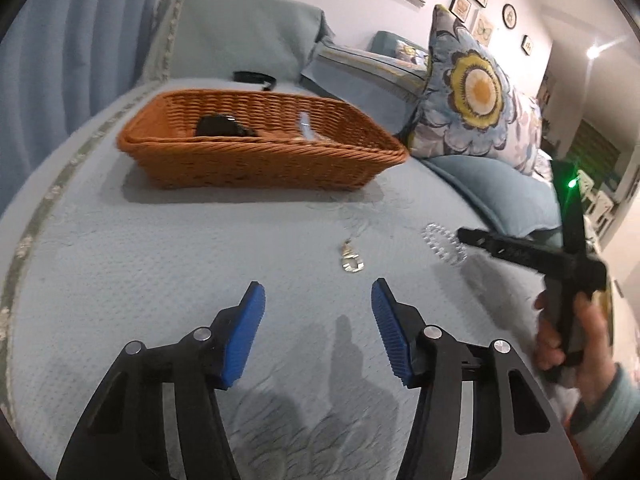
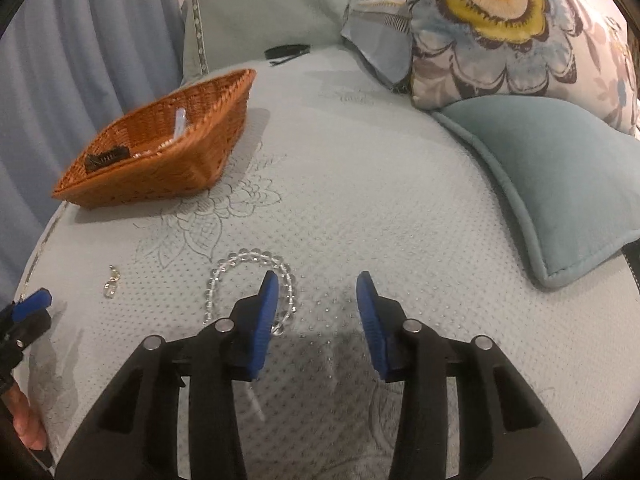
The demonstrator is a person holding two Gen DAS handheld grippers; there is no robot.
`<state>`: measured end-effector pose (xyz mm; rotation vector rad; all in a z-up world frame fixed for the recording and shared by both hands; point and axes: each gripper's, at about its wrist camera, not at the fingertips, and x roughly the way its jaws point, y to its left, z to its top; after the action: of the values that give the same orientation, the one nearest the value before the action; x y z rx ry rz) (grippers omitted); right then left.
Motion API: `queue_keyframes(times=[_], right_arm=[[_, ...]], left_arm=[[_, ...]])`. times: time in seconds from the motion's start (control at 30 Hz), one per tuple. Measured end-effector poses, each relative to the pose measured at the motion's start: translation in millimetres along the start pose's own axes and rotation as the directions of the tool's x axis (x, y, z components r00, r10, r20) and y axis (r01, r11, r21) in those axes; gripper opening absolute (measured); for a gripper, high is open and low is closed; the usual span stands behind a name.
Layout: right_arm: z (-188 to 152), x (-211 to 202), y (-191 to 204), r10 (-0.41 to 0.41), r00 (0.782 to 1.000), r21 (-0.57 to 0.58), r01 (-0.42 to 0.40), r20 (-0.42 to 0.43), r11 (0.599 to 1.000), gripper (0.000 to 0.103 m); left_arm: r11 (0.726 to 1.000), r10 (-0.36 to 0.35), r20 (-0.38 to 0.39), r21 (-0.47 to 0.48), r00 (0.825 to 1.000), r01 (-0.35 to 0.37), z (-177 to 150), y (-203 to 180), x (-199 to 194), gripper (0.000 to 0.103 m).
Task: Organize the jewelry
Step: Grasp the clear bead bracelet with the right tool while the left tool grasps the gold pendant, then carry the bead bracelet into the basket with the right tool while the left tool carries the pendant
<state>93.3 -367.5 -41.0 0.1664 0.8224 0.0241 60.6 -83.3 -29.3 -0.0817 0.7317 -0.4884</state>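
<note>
We hold left tongs (image 1: 318, 292) over bed (image 1: 160, 264), jaws apart, nothing between; small metal charm (image 1: 351, 261) lies on quilt just beyond tips. Right tongs (image 2: 317, 286) likewise apart, empty; clear bead bracelet (image 2: 224, 276) rests on quilt, partly hidden behind their left finger, contact unclear. Wicker basket (image 1: 260, 164) sits toward bed's far left edge, dark hair clip (image 2: 106, 157) and clear item (image 2: 179, 122) inside. Black band (image 2: 286, 53) lies beyond basket, near headboard cover. Floral pillow (image 2: 500, 24) at far right corner.
</note>
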Motion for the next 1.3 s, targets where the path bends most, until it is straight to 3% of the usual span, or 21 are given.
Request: queue_keyframes(times=[0.3,0.5,0.57,0.63,0.77,1.3], right_arm=[[0,9,6,0.011,1.0,-0.035,-0.012,-0.021,0.999,0.037],[6,16,10,0.004,0.999,-0.056,-0.006,-0.035,0.998,0.037],[8,18,13,-0.005,0.999,-0.08,0.002,-0.035,0.997,0.031],[7,18,21,0.002,0.999,-0.12,-0.006,-0.035,0.993,0.02],[3,16,31,-0.003,1.0,-0.177,-0.002,-0.026,0.984,0.006],[3,-39,52,0.126,0.99,-0.211,-0.109,0.069,0.971,0.006]], left_arm=[[0.998,0.038,-0.1,0.058,0.994,-0.032,19,-27,53,0.043],[0.986,0.131,-0.13,0.12,0.983,-0.116,23,-41,73,0.04],[0.979,0.158,-0.123,0.147,0.98,-0.14,22,-45,74,0.034],[0.978,0.162,-0.115,0.153,0.98,-0.144,22,-46,73,0.012],[0.982,0.146,-0.11,0.139,0.983,-0.13,22,-42,71,0.012],[0.991,0.055,0.005,0.12,0.998,-0.055,17,-42,30,0.011]])
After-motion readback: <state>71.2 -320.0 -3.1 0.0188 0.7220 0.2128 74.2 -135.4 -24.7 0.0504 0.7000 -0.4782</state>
